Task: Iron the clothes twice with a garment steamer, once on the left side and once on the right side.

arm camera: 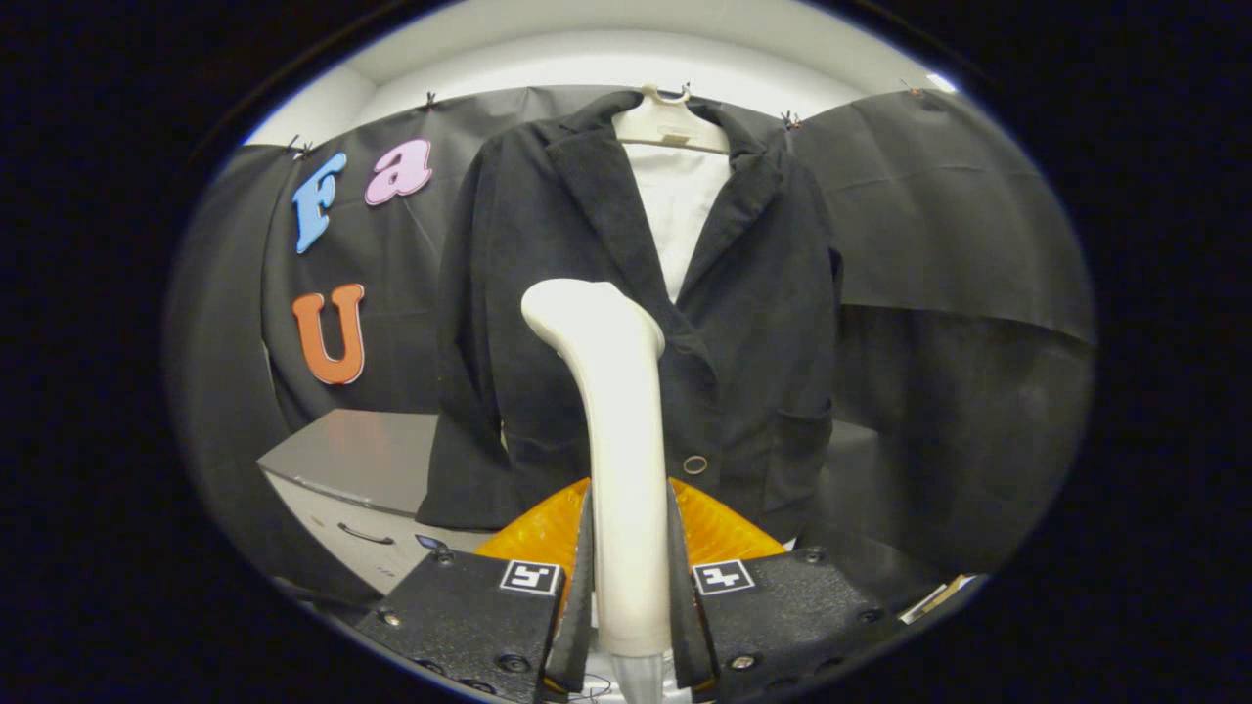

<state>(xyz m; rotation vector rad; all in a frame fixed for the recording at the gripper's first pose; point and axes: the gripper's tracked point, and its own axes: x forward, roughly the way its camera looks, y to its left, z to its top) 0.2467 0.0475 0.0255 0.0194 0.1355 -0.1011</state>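
Gripper (pixel 629 577) clamps steamer (pixel 611 411) — jacket (pixel 587 293) beyond, cabinet (pixel 362 469) beside.

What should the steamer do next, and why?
Probably move forward toward one side of the jacket. The gripper already has its jaws pressed on the steamer handle, and the steamer head looks short of the hanging fabric.

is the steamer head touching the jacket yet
Cannot tell. In the gripper view the steamer, clamped by the gripper, overlaps the jacket; depth unclear.
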